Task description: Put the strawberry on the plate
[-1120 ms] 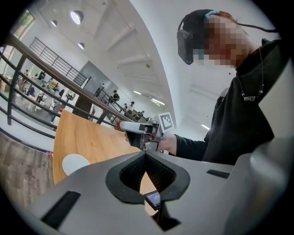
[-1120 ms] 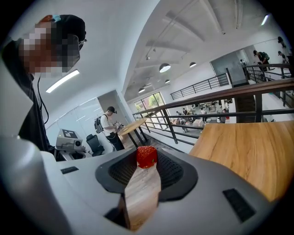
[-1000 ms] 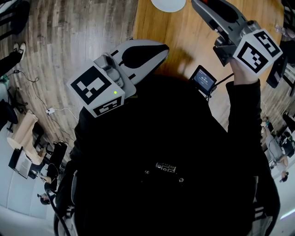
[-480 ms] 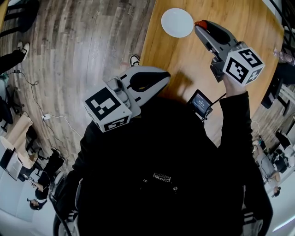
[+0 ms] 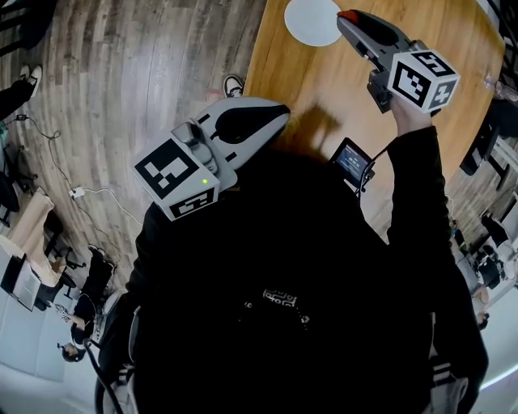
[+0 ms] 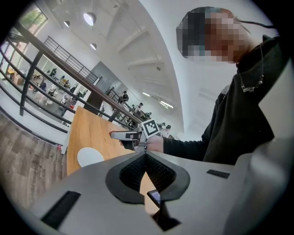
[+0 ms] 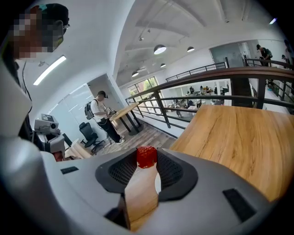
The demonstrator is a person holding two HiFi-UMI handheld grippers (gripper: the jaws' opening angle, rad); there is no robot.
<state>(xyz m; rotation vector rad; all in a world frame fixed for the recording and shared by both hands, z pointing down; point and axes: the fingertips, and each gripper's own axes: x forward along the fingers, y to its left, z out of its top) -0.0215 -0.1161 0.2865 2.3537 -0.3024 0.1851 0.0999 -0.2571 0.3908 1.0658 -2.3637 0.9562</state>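
A red strawberry [image 7: 146,156] is pinched between the tips of my right gripper [image 7: 146,159], which is shut on it. In the head view, that right gripper [image 5: 350,16] hangs over the wooden table [image 5: 324,81], its tip just right of the round white plate [image 5: 312,20]. A white sliver of the plate [image 7: 157,182] shows between the jaws below the berry. My left gripper [image 5: 279,113] is held near the person's chest at the table's near edge. In its own view the left gripper [image 6: 145,156] has its jaws meeting with nothing between them, and the plate [image 6: 90,157] lies ahead.
A small device with a lit screen [image 5: 354,159] and a cable sits at the table's near edge. A shoe [image 5: 233,85] stands on the wood floor left of the table. A railing [image 7: 202,75] and other people lie beyond the table.
The head view has shifted a little. The right gripper stays beside the plate with the strawberry in it, and the left gripper stays near the chest.
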